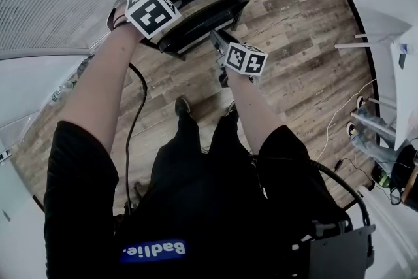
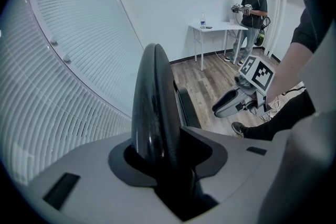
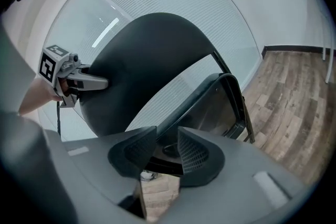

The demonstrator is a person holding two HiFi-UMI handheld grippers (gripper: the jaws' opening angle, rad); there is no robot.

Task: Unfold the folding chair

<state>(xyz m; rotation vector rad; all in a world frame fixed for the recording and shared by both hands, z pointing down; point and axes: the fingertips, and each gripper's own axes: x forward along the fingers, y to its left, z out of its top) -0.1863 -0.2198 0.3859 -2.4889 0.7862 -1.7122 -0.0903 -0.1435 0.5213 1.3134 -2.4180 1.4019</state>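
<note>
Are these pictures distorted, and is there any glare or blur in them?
Left gripper view: strong fisheye, the blinds bow into a curve, and the glossy chair back carries pale glare streaks. Right gripper view: the same bending, with black corners. Head view: the floor edge curves; light is soft, nothing clearly blurred.

Office: glass partition (image 2: 63, 60), white desk (image 2: 218, 27)
</note>
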